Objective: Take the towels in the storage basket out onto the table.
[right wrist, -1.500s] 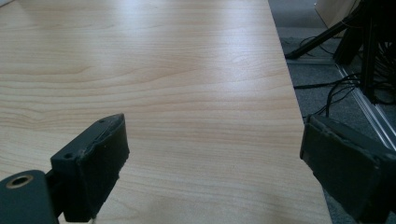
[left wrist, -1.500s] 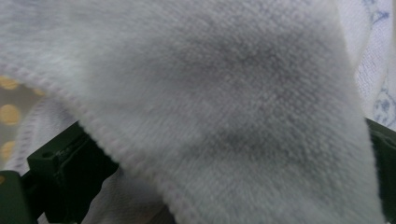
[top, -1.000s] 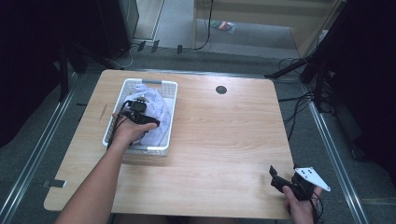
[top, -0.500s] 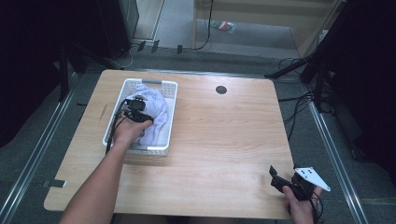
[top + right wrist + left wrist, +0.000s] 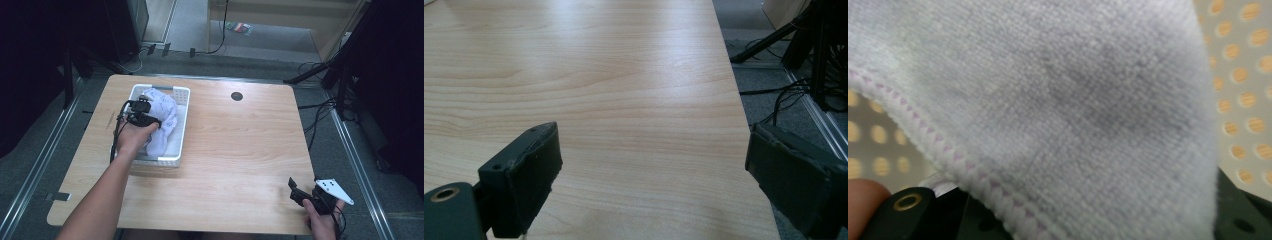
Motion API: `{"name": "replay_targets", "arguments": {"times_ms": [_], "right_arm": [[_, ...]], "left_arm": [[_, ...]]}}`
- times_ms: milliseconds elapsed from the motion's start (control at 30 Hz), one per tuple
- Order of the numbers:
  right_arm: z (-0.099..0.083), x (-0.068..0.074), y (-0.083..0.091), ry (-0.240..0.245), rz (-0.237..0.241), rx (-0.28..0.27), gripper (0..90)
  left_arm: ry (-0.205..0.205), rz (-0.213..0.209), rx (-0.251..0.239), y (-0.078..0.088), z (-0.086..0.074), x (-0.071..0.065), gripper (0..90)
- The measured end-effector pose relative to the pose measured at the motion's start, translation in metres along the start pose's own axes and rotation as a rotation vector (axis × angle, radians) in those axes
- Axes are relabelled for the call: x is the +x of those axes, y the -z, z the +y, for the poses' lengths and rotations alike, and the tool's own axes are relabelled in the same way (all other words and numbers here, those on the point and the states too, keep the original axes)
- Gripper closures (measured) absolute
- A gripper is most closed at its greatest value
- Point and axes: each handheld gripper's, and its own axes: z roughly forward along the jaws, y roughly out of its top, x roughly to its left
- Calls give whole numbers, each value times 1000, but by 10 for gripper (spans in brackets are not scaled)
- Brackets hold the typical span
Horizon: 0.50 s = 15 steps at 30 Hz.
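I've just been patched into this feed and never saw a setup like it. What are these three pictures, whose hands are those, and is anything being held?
There is no robot arm here: a person works at a wooden table, holding a two-jaw gripper in each hand.

The high view looks down from above the person's side. The left gripper reaches into a white perforated basket at the table's left, where a white towel lies. The right gripper rests near the table's front right corner.

The other two pictures come from cameras riding on the grippers. The left gripper view is pressed close against the towel, with its stitched purple-flecked hem; the cloth hides the jaws, so I cannot tell whether they have closed on it. The right gripper view shows its two black jaws spread wide over bare wood, holding nothing.
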Motion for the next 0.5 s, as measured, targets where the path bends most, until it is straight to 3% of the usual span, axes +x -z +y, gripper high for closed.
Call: {"name": "replay_targets", "arguments": {"times_ms": [167, 500], "right_arm": [[0, 0, 0, 0, -1, 1, 79], [0, 0, 0, 2, -1, 1, 79]], "left_arm": [[-1, -12, -34, 24, 9, 0, 568], [-21, 7, -91, 57, 20, -5, 567]]}}
